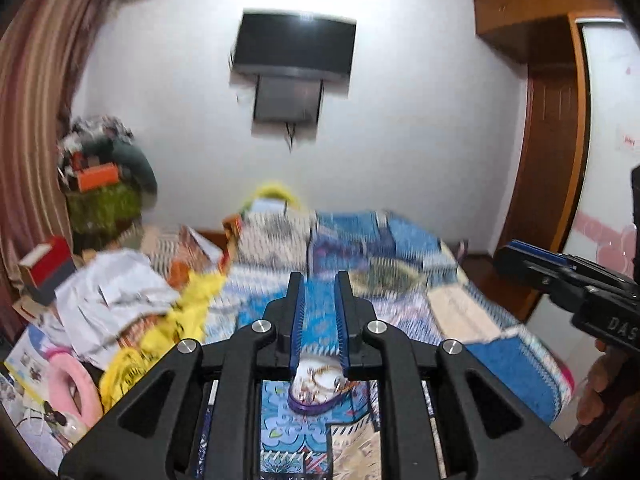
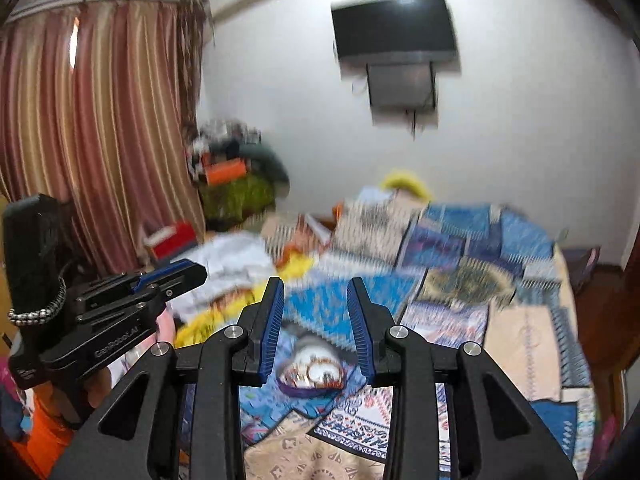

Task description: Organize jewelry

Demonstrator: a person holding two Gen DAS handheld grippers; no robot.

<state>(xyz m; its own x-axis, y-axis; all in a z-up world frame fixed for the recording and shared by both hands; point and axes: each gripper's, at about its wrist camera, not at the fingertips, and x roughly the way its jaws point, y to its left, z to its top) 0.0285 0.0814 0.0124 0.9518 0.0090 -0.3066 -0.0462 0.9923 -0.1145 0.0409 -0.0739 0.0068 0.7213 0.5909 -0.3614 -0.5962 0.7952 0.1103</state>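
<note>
Both grippers hang over a bed covered with a patchwork quilt. The left gripper has its fingers parted, nothing between them; the right gripper is likewise spread and empty. A small round jewelry dish with a purple rim rests on the quilt just beyond the fingers, blurred

Both views are smeared by motion blur, so the pattern of the bedspread is not readable toward the far edge of the bed. The small dish is partly hidden behind the left gripper; its contents are too blurred to name. The pile by the curtain cannot be identified. The left gripper's body is cut by the picture's left edge.
</note>
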